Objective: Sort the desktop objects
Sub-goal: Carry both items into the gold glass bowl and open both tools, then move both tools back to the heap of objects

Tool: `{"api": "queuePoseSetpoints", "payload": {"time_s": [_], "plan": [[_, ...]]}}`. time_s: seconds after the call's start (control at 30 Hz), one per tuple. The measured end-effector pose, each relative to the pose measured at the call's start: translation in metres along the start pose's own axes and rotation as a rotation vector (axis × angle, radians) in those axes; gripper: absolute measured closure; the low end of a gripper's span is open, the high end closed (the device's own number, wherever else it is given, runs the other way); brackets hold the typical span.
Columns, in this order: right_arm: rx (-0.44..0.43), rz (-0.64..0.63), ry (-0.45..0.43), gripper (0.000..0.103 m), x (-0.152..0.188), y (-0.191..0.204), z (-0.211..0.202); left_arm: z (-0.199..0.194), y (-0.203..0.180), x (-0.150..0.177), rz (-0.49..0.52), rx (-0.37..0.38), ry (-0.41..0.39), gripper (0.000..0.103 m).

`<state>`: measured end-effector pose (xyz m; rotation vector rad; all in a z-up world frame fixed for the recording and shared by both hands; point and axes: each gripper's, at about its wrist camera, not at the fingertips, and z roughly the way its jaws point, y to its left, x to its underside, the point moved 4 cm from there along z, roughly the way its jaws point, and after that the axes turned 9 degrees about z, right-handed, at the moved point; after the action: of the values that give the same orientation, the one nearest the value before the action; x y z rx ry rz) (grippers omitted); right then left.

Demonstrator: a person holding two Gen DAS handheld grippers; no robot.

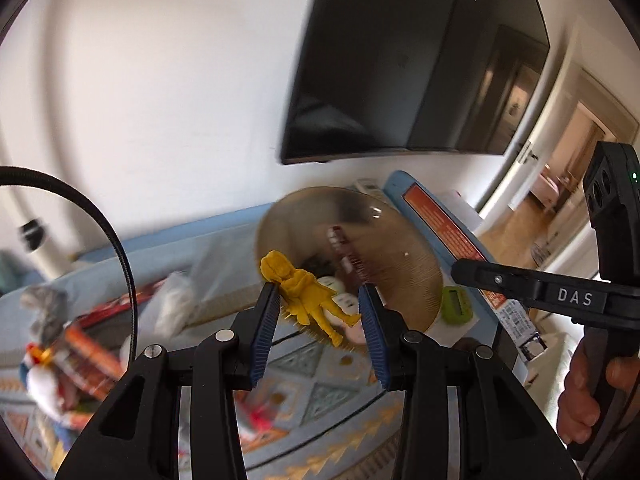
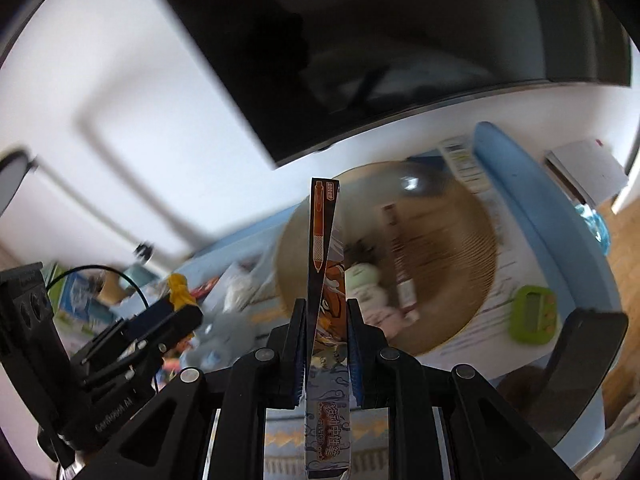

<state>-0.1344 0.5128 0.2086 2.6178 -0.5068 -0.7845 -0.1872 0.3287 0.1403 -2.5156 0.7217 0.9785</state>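
Figurine (image 1: 310, 300) between left jaws, crosswise

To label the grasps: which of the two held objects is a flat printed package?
The pen package in the right gripper; the left gripper carries a yellow figurine instead.

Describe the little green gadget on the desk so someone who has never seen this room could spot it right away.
Start at the big dark screen on the wall, then drop to the round woven basket on the blue-edged desk below it. Just outside the basket's rim on the right lies the green gadget, apart from the toys inside. It is the only lime-green thing there, a rounded square with a grey display.
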Motion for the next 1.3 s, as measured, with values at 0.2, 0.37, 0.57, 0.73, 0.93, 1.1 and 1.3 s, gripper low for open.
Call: {"api": "queuePoseSetpoints", "payload": {"time_s": [0.2, 0.37, 0.57, 0.73, 0.93, 1.1, 1.3], "plan": [[0.042, 0.016, 0.025, 0.086, -0.024, -0.013, 0.03, 0.048, -0.007, -0.025, 0.036, 0.025, 0.047, 0.065], [0.054, 0.023, 0.027, 0.084, -0.037, -0.023, 0.053, 0.086, -0.008, -0.039, 0.021, 0.081, 0.083, 0.048], [0.081, 0.107, 0.089, 0.067, -0.044, -0.05, 0.078, 0.11, 0.005, -0.03, -0.083, 0.135, 0.109, 0.042], [0.074, 0.135, 0.139, 0.067, -0.036, -0.058, 0.081, 0.098, 0.006, -0.015, -0.097, 0.121, 0.121, 0.042], [0.039, 0.11, 0.148, 0.067, -0.021, -0.044, 0.069, 0.048, 0.005, 0.012, -0.135, 0.097, 0.088, 0.042], [0.006, 0.074, 0.153, 0.067, -0.007, -0.024, 0.055, -0.018, 0.019, 0.042, -0.222, 0.03, 0.028, 0.042], [-0.019, 0.0, 0.173, 0.067, 0.021, 0.007, 0.043, -0.111, 0.067, 0.084, -0.391, -0.144, -0.084, 0.042]]}}
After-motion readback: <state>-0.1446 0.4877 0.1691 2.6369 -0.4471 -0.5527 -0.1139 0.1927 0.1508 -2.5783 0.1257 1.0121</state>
